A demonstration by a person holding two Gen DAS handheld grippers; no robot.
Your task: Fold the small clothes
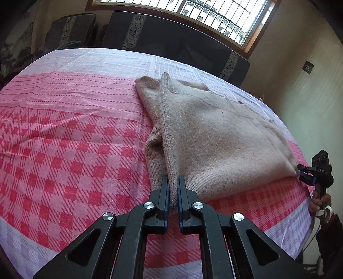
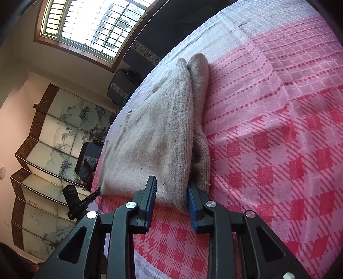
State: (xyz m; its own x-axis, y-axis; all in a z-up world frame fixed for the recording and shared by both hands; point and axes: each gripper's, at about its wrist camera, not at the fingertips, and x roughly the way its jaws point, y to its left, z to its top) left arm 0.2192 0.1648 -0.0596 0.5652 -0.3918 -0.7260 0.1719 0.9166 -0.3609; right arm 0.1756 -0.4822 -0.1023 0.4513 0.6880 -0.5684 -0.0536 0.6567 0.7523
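A beige knitted sweater [image 1: 214, 137] lies partly folded on the pink checked tablecloth [image 1: 64, 139]. My left gripper [image 1: 173, 184] is shut on the sweater's near ribbed edge, with the knit pinched between its blue pads. In the right wrist view the same sweater [image 2: 154, 133] shows, and my right gripper [image 2: 171, 188] is open with the sweater's corner lying between its fingers, not pinched. The right gripper also shows in the left wrist view [image 1: 308, 171] at the sweater's right corner. The left gripper shows in the right wrist view [image 2: 94, 194] at the far corner.
The table's edge runs close on the right [image 1: 306, 193]. Dark cushioned chairs [image 1: 171, 36] stand behind the table under a barred window [image 1: 214, 12]. A painted folding screen [image 2: 53, 139] stands by the wall.
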